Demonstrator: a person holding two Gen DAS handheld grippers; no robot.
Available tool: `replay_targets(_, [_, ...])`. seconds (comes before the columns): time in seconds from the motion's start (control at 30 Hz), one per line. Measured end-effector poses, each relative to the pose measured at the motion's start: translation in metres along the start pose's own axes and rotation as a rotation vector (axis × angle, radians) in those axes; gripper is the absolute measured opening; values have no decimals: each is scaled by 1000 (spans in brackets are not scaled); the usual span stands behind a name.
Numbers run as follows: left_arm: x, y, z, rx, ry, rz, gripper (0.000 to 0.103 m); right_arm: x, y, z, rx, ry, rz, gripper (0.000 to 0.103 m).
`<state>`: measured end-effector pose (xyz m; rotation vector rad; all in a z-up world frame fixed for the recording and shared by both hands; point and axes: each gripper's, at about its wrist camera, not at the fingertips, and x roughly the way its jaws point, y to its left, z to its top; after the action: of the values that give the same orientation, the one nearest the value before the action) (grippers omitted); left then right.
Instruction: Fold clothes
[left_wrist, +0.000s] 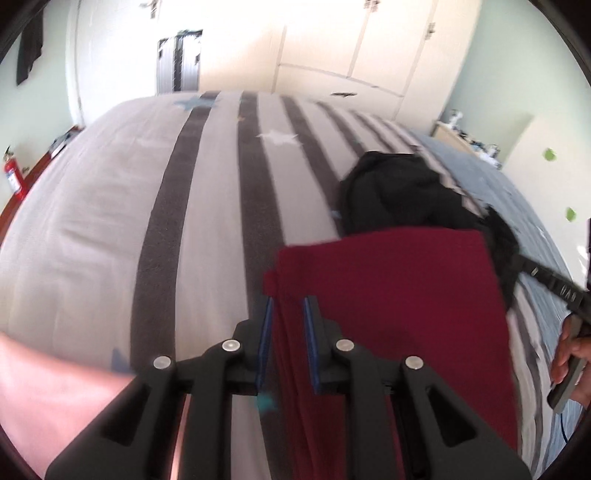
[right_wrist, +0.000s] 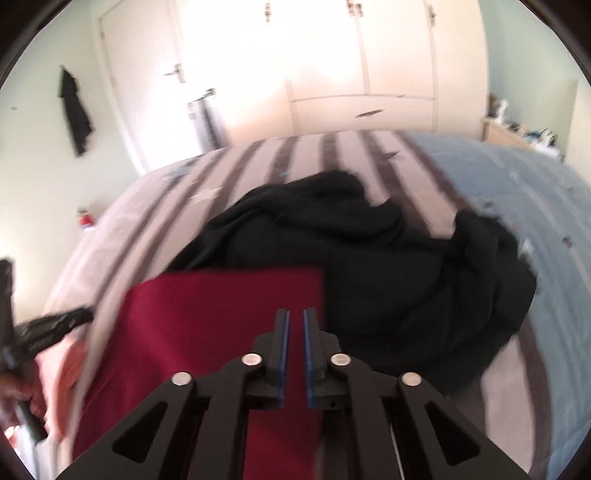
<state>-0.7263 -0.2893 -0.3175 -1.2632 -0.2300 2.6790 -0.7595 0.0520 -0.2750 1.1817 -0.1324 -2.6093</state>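
A maroon garment (left_wrist: 388, 295), a smooth knit folded into a flat rectangle with straight edges, lies on the striped bedspread (left_wrist: 110, 221) at the near edge of the bed, its long axis running from the near edge toward the far one. Just beyond its far edge sits a crumpled black garment (right_wrist: 369, 266), soft and heaped with no clear shape. The bedspread is grey-beige with dark bands and pale stars; a light blue cover (right_wrist: 517, 192) takes over toward the bed's right side. The left gripper (left_wrist: 288, 301) has its blue-padded jaws slightly parted, with the maroon cloth's left edge running between them; whether the pads press it I cannot tell. The right gripper (right_wrist: 295, 312) hovers over the maroon cloth's right edge, jaws narrowly apart, pinching nothing.
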Motion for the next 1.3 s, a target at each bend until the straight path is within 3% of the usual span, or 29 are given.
replay_targets(0.1, [-32, -15, -28, 16, 11, -59, 17, -29, 16, -38, -20, 26, 59, 20])
replay_targets(0.37, [-89, -57, -143, 36, 191, -155, 18, -81, 59, -148, -60, 153, 152, 20])
replay_targets(0.57, [-96, -43, -184, 6, 249, -47, 18, -88, 60, -195, -30, 239, 109, 20])
replay_targets(0.7, [-111, -11, -184, -118, 194, 67, 19, -100, 40, -203, 26, 210, -2, 19])
replay_targets(0.8, [-137, 5, -181, -229, 128, 73, 19, -117, 23, -203, 92, 183, -49, 19])
replay_targets(0.93, [-171, -24, -193, -164, 89, 13, 19, -143, 24, -212, 102, 171, -32, 19])
replay_targets(1.1, [-174, -64, -220, -40, 141, -11, 19, -164, 48, -235, 49, 189, 34, 19])
replay_targets(1.17, [-169, -60, -232, -38, 166, 56, 20, -173, 57, -248, 34, 206, 52, 19])
replay_targets(1.23, [-170, -41, -239, -113, 167, 100, 24, -177, 61, -260, 21, 225, 56, 19])
replay_targets(1.27, [-172, -30, -242, -157, 165, 120, 36, -178, 62, -267, 15, 236, 53, 19])
replay_targets(1.3, [-178, -22, -243, -189, 146, 151, 40, -179, 61, -273, 8, 247, 47, 19])
